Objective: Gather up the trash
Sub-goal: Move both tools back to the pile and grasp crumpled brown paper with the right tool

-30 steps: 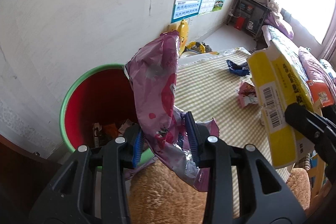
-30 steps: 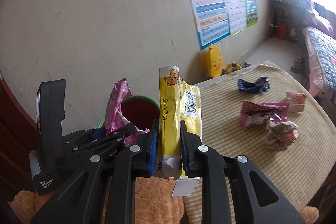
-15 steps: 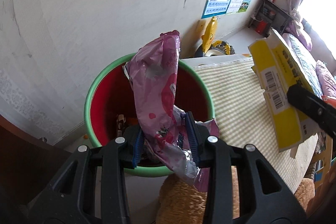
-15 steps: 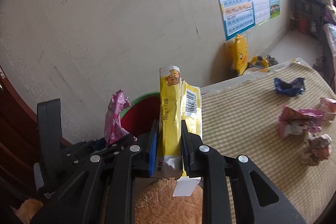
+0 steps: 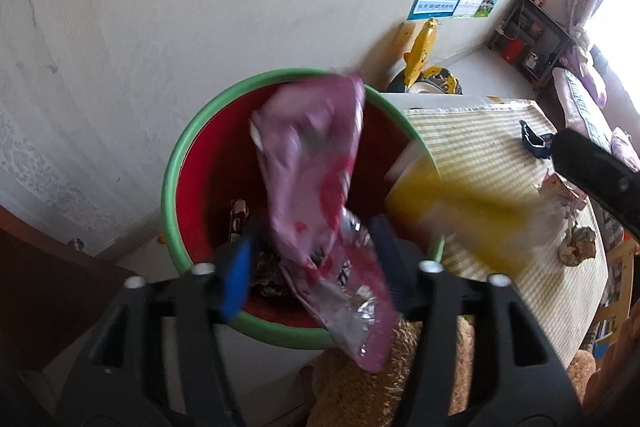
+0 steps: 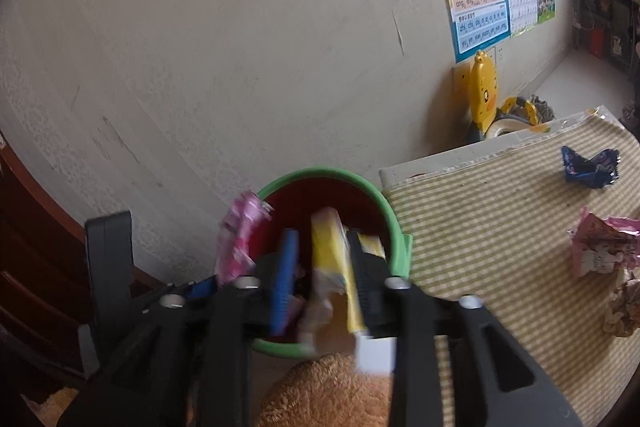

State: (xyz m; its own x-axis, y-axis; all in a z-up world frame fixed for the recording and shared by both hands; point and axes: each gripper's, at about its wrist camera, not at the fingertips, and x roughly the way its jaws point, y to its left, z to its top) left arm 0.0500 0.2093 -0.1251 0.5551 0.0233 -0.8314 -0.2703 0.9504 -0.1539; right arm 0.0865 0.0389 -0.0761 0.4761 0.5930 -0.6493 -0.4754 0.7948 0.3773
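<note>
Both claws spread over red bin (image 5: 208, 163): pink wrapper (image 5: 316, 187) between left claw (image 5: 316, 263), yellow box (image 6: 332, 267) between right claw (image 6: 320, 279).

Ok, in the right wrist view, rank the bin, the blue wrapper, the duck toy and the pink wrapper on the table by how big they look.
1. Bin.
2. Duck toy and pink wrapper: look about alike, so unranked.
3. Blue wrapper, smallest.
Fisheye and differing distances make this apparent size only.
</note>
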